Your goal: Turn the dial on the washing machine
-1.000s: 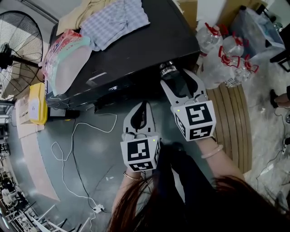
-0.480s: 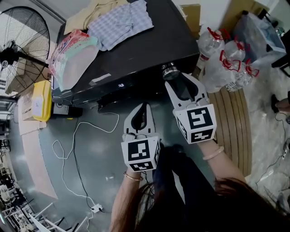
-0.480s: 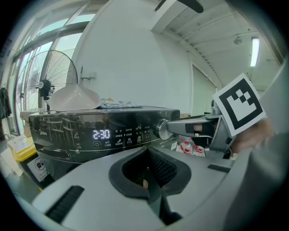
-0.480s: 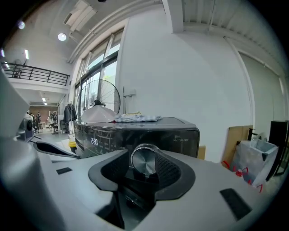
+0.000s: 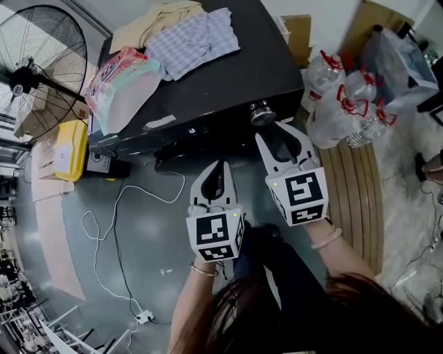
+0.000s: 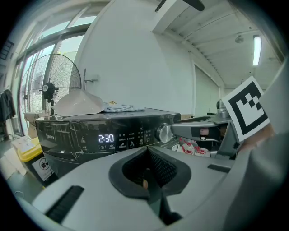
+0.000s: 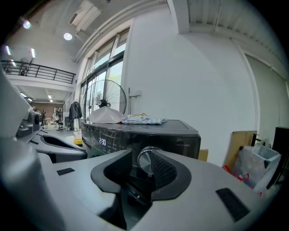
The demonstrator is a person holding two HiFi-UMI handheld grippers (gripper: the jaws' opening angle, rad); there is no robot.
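The dial, a round knob of brushed silver metal, is set in the glossy black front of the washing machine, just ahead of the tips of the right gripper. In the right gripper view the dial is framed in the gap between the smooth grey jaws of the right gripper. It is seen close against the ribbed black pad on the right, with open space left at the other pad. These jaws have just been closing and are held partly spread; no pinch on the dial is seen.

The left gripper is held lower and to the left of the right one, well short of the machine. Its jaws are pressed together with nothing between them. Beyond its tips a lit display reading 2:30 is seen, left of the dial.

On the flat machine top, beyond both grippers, a checked cloth, a beige cloth and a soft plastic pack are laid. To the right of the right gripper, clear bottles with red caps are clustered beside a slatted wooden board. Far left of the left gripper a wire-caged fan and a yellow bin are stood, and a thin white cable is looped over the grey floor.
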